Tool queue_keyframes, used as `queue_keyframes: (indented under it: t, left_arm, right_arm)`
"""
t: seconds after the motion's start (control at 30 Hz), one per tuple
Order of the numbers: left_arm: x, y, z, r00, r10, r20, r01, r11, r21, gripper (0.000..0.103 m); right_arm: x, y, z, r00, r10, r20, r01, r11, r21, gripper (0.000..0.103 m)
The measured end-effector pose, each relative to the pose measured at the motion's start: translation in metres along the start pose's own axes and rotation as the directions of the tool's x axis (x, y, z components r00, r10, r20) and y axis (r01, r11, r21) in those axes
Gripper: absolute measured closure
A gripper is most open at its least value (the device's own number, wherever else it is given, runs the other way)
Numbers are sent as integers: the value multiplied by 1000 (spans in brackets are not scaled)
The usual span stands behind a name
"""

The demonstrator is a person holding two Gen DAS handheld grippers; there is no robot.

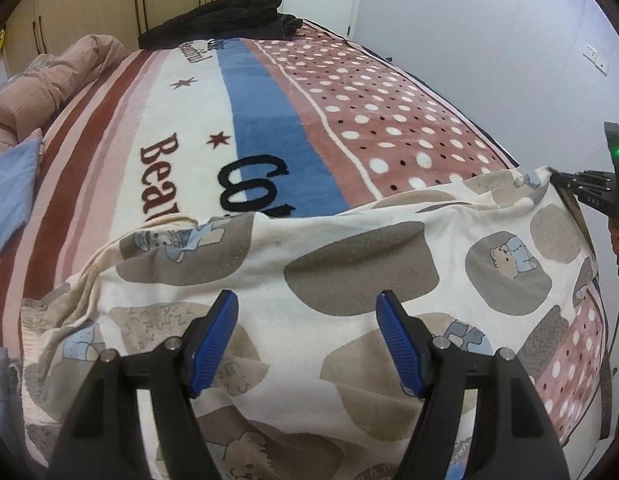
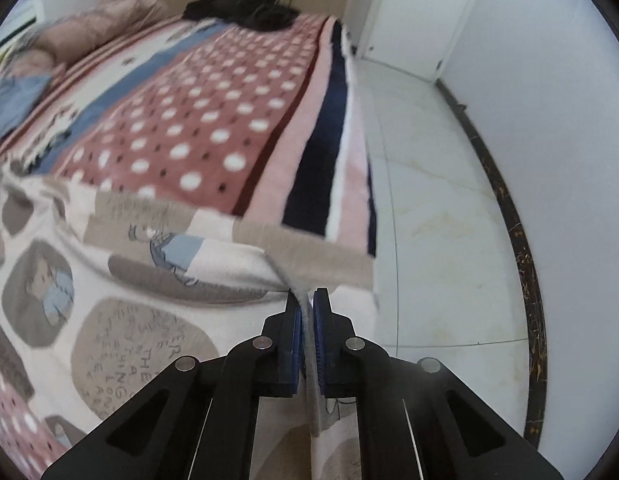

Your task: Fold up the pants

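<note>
Cream pants [image 1: 349, 264] printed with grey ovals and cartoon bears lie spread across the near end of the bed. My left gripper [image 1: 307, 312] is open and empty, its blue pads hovering just above the middle of the cloth. My right gripper [image 2: 307, 308] is shut on the pants' edge [image 2: 305, 320] at the bed's right side, where the cloth [image 2: 149, 280] is lifted and pulled taut. In the left wrist view the right gripper [image 1: 565, 184] shows at the far right, holding that corner up.
The bed carries a striped and polka-dot blanket [image 1: 349, 112] with lettering. A dark garment [image 1: 229, 12] lies at the far end, a pink quilt [image 1: 49, 80] and a blue cloth [image 1: 9, 184] at the left. White tiled floor [image 2: 429, 200] and a wall run along the bed's right side.
</note>
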State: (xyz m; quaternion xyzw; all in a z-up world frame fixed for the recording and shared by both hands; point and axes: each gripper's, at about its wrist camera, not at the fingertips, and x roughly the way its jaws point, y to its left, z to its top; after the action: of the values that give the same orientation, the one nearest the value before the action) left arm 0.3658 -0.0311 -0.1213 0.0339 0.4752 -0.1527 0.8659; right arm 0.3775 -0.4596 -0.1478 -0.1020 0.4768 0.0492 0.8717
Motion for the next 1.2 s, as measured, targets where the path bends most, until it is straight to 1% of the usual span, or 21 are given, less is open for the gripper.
queue_keyframes:
  t: [0.13,0.3,0.37,0.43,0.47,0.5,0.53,0.57,0.6,0.73,0.83,0.93,1.03,1.07,1.13,1.2]
  left_arm:
    - [3,1,2,1000,7,2,-7,1000,-9,35]
    - [7,5,5,999,30,13,-29,999,-25,35]
    - [10,9,6,999,44,14,-43,998,-37,35]
    - [13,11,7,999,44,8,-43,998,-48,35]
    - [14,12,6,999,41,7,-41,998,-49,35]
    - [13,12,5,999,41,7,-41,998,-46,35]
    - [12,10,5,999,42,8,-42,998,-40,35]
    - [10,9,5,999,43,10,-42,999,-33,35]
    - [9,8,5,999,43,12,-42,999,-29,35]
    - [0,-4,8,999,3,32,-2,999,-32,35]
    - [-5,-23,11,999,-23,48,23,1000,-12,35]
    - [-7,-44,14,997,-49,55,48,999,12,35]
    - [-11,-65,15,996,-71,55,69,997,39,35]
    - [-11,-70,15,996,-70,55,67,997,47,35]
    - [-12,-78,15,996,-74,51,72,996,53,35]
    - [-12,-83,15,996,-77,46,74,996,55,35]
  right_arm:
    - [-4,-2,9,998,-49,34,48,999,20,102]
    - [8,-8,21,999,-48,19,46,997,55,102]
    - [19,-10,24,998,-56,-1,56,996,72,102]
    - [33,-10,25,998,-43,-43,47,996,78,101]
    - [38,-11,24,998,-33,-56,38,996,82,95]
    - [40,-13,22,998,-19,-59,25,996,90,83]
    - [39,-16,19,999,-10,-51,15,995,103,73]
    - [35,-19,15,999,2,-34,3,993,118,55]
    - [27,-25,10,1000,11,-12,-9,991,134,52]
    - [-11,-55,-20,999,33,25,-37,977,211,52]
    - [-39,-68,-52,995,92,49,-102,965,242,52]
    - [-52,-69,-88,990,131,47,-138,958,251,52]
    - [-47,-57,-117,985,172,19,-172,957,234,52]
    - [-45,-55,-123,985,173,15,-171,957,233,52]
    - [-41,-55,-134,989,144,34,-148,954,259,52]
    - [-35,-59,-136,995,84,47,-94,949,300,53]
